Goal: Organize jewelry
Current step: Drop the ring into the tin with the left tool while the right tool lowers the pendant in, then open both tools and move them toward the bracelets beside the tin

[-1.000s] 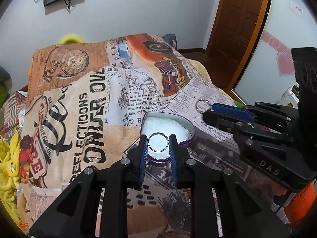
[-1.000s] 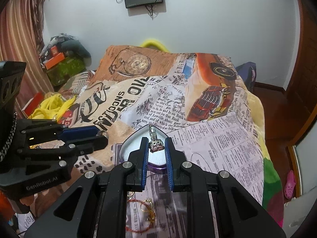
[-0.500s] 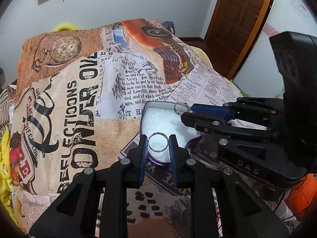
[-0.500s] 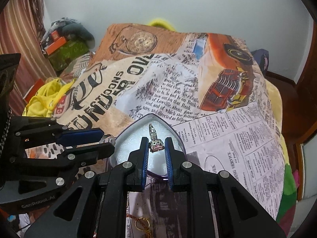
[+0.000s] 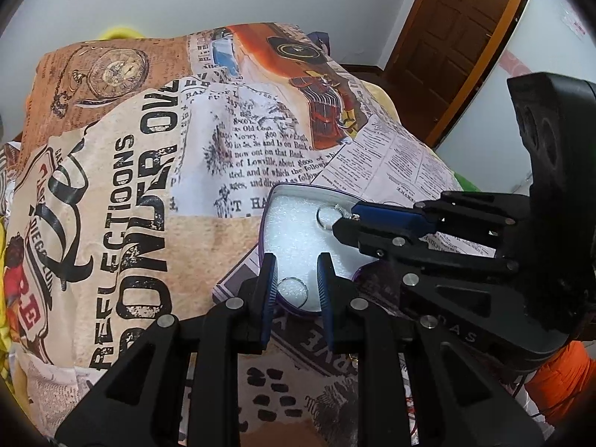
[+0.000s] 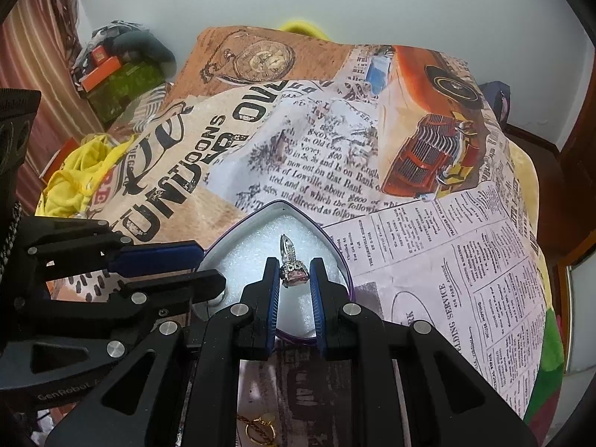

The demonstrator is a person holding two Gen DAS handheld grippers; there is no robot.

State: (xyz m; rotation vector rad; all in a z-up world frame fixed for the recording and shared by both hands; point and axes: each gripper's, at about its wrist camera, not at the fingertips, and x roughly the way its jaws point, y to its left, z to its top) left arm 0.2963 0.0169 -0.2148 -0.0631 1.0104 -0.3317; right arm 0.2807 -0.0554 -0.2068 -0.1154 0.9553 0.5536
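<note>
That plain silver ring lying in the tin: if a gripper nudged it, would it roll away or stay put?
The plain ring lies flat on white foam, so it would probably slide rather than roll. It looks thin and light, likely easy to flick. The tin's raised rim should keep it inside.

Newspaper-print blanket (image 5: 156,171), wooden door (image 5: 450,37), yellow cloth (image 6: 80,171).
</note>
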